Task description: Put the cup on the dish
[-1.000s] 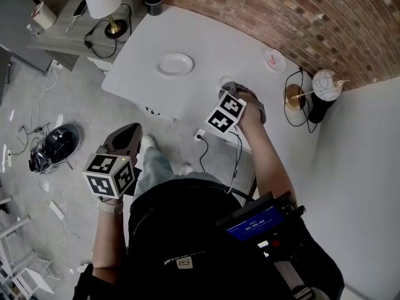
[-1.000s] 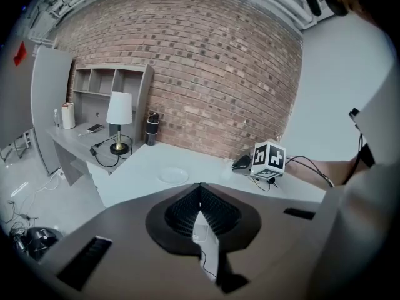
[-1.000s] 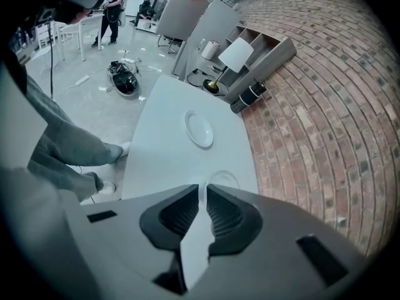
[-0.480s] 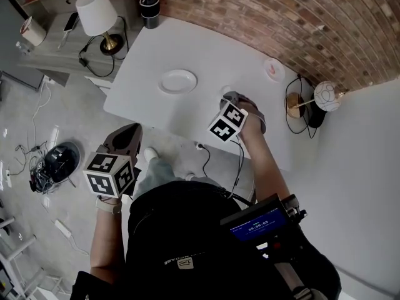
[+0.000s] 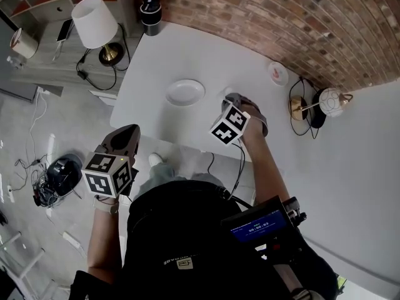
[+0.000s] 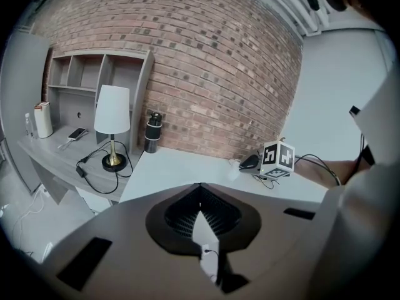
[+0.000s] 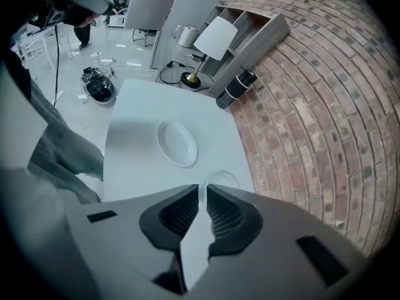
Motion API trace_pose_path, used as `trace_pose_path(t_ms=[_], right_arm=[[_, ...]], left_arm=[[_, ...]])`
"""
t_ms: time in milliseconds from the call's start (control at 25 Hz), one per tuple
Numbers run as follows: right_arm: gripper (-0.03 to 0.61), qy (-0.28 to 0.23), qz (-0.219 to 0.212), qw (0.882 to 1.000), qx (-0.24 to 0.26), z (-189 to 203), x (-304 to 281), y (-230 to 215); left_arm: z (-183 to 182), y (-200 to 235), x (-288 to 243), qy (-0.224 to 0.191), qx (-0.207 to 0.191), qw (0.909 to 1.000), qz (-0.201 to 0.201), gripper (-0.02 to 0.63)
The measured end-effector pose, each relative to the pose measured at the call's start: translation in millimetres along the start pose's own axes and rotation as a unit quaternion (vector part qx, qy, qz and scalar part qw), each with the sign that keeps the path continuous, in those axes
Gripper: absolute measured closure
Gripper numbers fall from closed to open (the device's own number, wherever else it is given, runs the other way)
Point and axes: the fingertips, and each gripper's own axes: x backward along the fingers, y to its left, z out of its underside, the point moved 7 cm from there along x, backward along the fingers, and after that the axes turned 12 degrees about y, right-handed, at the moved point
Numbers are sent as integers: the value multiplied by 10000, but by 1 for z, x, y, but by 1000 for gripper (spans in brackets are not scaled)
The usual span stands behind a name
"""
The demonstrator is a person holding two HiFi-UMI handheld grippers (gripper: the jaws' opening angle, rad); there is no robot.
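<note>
The right claw (image 7: 201, 190), apparently pinching the cup (image 7: 222, 179) by its rim, has neared the dish (image 7: 177, 142) at frame centre, so the transfer is under way; left claw (image 6: 200, 191) closed, empty.

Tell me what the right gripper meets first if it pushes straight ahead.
The cup: its rim sits right at the right gripper's tips, apparently pinched there. The dish lies farther on, slightly left.

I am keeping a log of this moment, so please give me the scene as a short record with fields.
cup: clear, its wall pinched between the jaws; whether it is lifted cannot be told
dish: white, empty, on the table, apart from the cup
right gripper: shut on the cup
left gripper: jaws together, nothing between them, held off the table
task state: cup not yet on the dish
</note>
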Motion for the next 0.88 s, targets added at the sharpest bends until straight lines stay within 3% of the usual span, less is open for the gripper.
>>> trace_pose_path(t_ms=[360, 880], right_arm=[[534, -19, -13, 10000, 89, -38, -5, -4], [534, -420, -29, 9954, 859, -76, -16, -17]], left_arm=[[-17, 28, -3, -2, -64, 10000, -21, 607], [-21, 26, -7, -168, 499, 9977, -430, 607]])
